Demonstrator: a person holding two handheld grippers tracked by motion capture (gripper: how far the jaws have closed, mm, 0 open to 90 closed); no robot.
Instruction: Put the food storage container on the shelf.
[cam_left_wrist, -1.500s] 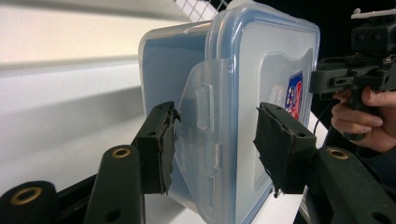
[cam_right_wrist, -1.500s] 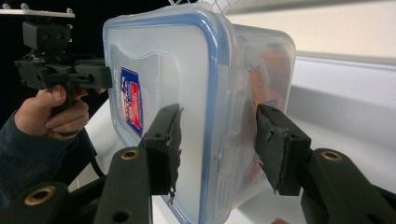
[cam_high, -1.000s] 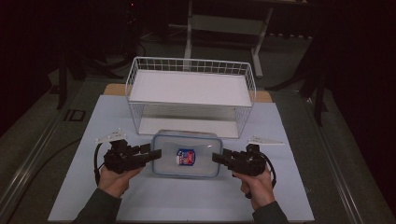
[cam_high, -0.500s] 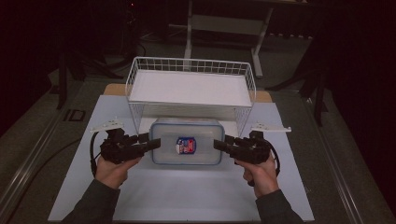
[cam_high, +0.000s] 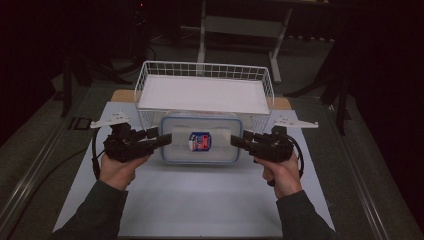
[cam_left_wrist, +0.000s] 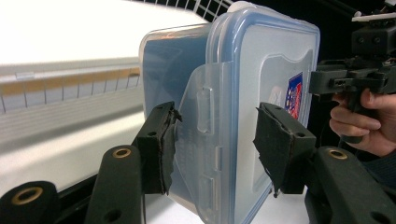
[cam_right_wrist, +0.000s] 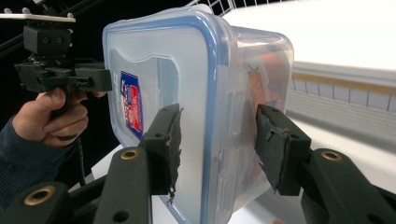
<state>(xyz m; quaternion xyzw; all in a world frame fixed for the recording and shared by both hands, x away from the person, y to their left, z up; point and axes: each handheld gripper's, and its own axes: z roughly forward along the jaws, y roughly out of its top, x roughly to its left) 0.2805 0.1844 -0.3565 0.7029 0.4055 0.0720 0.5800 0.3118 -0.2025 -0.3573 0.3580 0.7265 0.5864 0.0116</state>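
Jaws of the left gripper (cam_high: 165, 140) are clamped on one short end of the clear lidded container (cam_high: 201, 140), those of the right gripper (cam_high: 238, 141) on the other. The container is held between them just before the white wire basket (cam_high: 205, 90), over the counter (cam_high: 200, 200). Its side latch (cam_left_wrist: 205, 140) is revealed in the left gripper view; orange contents are seen in the right gripper view.

Clear plastic food container (cam_high: 201, 141), blue-rimmed lid, red-and-blue label (cam_high: 199, 141); white wire basket (cam_high: 205, 70); black hand-held grippers; white desk mat (cam_high: 200, 200).
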